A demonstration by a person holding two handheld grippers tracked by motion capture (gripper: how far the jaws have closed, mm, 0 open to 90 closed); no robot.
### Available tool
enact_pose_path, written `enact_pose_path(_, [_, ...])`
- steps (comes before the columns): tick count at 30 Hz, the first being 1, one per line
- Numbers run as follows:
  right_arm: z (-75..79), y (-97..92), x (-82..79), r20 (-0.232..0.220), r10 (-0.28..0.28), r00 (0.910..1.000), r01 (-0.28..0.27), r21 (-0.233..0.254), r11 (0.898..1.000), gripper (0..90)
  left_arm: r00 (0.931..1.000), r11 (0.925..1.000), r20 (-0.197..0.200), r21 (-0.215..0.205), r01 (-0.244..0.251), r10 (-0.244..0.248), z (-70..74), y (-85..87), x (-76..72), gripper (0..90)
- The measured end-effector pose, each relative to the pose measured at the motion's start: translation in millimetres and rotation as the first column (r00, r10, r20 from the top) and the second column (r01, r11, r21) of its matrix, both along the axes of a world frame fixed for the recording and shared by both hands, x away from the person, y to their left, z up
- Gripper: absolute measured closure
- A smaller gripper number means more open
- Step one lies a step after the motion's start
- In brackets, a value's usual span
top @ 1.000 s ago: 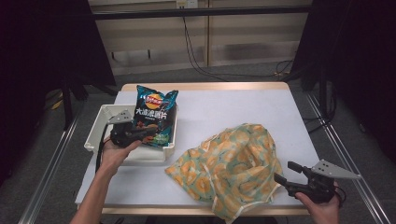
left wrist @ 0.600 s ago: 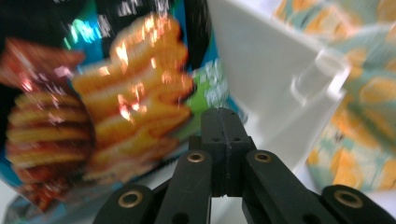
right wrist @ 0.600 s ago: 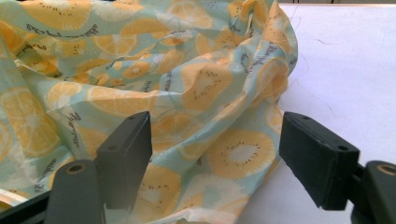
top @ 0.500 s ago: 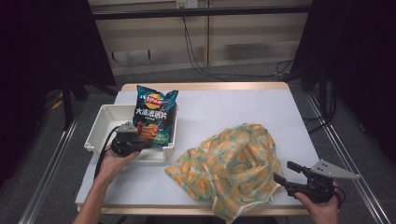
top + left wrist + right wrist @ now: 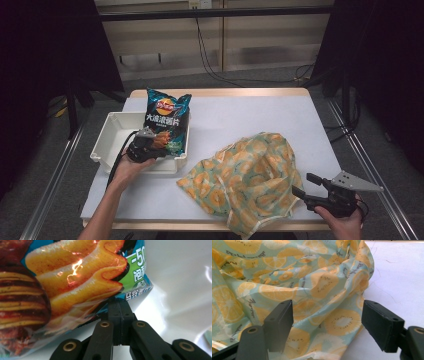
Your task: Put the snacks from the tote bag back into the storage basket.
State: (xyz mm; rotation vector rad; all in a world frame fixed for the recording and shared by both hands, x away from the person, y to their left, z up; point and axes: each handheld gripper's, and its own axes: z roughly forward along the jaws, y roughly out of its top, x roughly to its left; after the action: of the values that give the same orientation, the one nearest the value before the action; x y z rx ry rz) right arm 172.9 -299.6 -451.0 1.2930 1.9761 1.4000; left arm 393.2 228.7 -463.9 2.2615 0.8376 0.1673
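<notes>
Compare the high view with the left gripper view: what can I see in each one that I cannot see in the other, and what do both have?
The high view alone gives the whole table, the orange-print cloth, the open right gripper beside that cloth, and both forearms. The left gripper view alone gives the close detail: the left gripper has its jaws pressed together on the bottom edge of the chip bag, and the printed ridged chips are plain. Both views share the chip bag, the white tray and the left gripper.
</notes>
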Motion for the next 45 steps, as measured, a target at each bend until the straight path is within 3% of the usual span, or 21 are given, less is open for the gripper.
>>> enact_pose_path(3, [0.2, -0.4, -0.4, -0.002, 0.001, 1.0000, -0.001, 0.001, 1.000, 25.4, 1.0000, 1.0000, -0.008, 0.009, -0.004, 0.004, 1.1, -1.5, 4.9, 90.0])
enact_pose_path(5, [-0.1, -0.6, 0.2, -0.001, 0.006, 1.0000, -0.006, 0.002, 1.000, 25.4, 0.9996, 0.9981, -0.011, 0.055, 0.025, -0.025, 5.7, -4.2, 8.8, 90.0])
enact_pose_path(13, [-0.8, 0.5, 1.0, -0.008, 0.010, 0.9999, -0.010, 0.002, 1.000, 25.4, 0.9998, 0.9986, -0.019, 0.052, 0.009, -0.008, 7.0, -7.6, 20.8, 90.0])
enact_pose_path(18, [-1.4, 0.4, 2.0, -0.009, 0.006, 0.9999, -0.006, 0.003, 1.000, 25.4, 0.9976, 0.9961, -0.026, 0.059, 0.065, -0.064, 7.7, -16.1, 22.6, 90.0])
enact_pose_path(19, [-1.5, 0.4, 2.1, -0.008, 0.007, 0.9999, -0.007, 0.001, 1.000, 25.4, 0.9957, 0.9908, -0.024, 0.100, 0.091, -0.089, 9.6, -17.2, 23.1, 90.0])
enact_pose_path(21, [-1.5, 0.6, 2.3, -0.009, 0.007, 0.9999, -0.007, 0.001, 1.000, 25.4, 0.9985, 0.9967, -0.018, 0.062, 0.052, -0.051, 8.2, -22.0, 23.6, 90.0])
enact_pose_path(22, [-1.5, 0.7, 2.3, -0.008, 0.007, 0.9999, -0.007, 0.001, 1.000, 25.4, 0.9982, 0.9951, -0.016, 0.080, 0.059, -0.058, 8.9, -21.2, 25.2, 90.0])
enact_pose_path(24, [-1.5, 0.7, 2.1, -0.009, 0.009, 0.9999, -0.009, 0.000, 1.000, 25.4, 0.9986, 0.9963, -0.015, 0.069, 0.052, -0.051, 8.1, -20.2, 29.0, 90.0])
enact_pose_path(25, [-1.6, 0.6, 2.0, -0.008, 0.009, 0.9999, -0.009, 0.000, 1.000, 25.4, 0.9996, 0.9982, -0.015, 0.054, 0.026, -0.026, 7.3, -21.6, 28.8, 90.0])
enact_pose_path(28, [-2.1, -0.2, 2.2, -0.011, 0.009, 0.9999, -0.009, 0.004, 1.000, 25.3, 0.9982, 0.9940, -0.016, 0.092, 0.059, -0.058, 8.6, -20.6, 35.1, 90.0])
enact_pose_path(29, [-2.0, -0.3, 2.2, -0.010, 0.009, 0.9999, -0.009, 0.005, 1.000, 25.4, 0.9992, 0.9970, -0.014, 0.067, 0.037, -0.036, 6.9, -22.8, 35.6, 90.0])
enact_pose_path(30, [-1.9, -0.3, 2.0, -0.010, 0.008, 0.9999, -0.008, 0.004, 1.000, 25.4, 0.9989, 0.9960, -0.015, 0.077, 0.046, -0.045, 7.0, -22.2, 37.0, 90.0])
enact_pose_path(31, [-1.9, -0.4, 2.0, -0.010, 0.009, 0.9999, -0.008, 0.004, 1.000, 25.3, 0.9998, 0.9980, 0.001, 0.060, 0.021, -0.021, 5.1, -23.3, 37.6, 90.0])
enact_pose_path(33, [-2.1, -0.6, 1.8, -0.010, 0.007, 0.9999, -0.007, 0.004, 1.000, 25.4, 0.9992, 0.9967, 0.005, 0.072, 0.038, -0.038, 4.7, -22.8, 40.1, 89.5])
enact_pose_path(36, [-2.1, -0.8, 1.8, -0.011, 0.007, 0.9999, -0.007, 0.004, 1.000, 25.4, 0.9995, 0.9984, 0.001, 0.049, 0.030, -0.030, 4.5, -21.1, 41.8, 89.5])
enact_pose_path(39, [-2.2, -0.8, 2.1, -0.011, 0.007, 0.9999, -0.007, 0.005, 1.000, 25.4, 0.9994, 0.9972, 0.009, 0.067, 0.033, -0.033, 5.1, -18.5, 44.0, 89.5])
enact_pose_path(45, [-2.6, 0.6, 2.4, -0.011, 0.007, 0.9999, -0.007, 0.004, 1.000, 25.3, 0.9994, 0.9987, 0.014, 0.042, 0.030, -0.031, 3.5, -18.4, 41.8, 88.3])
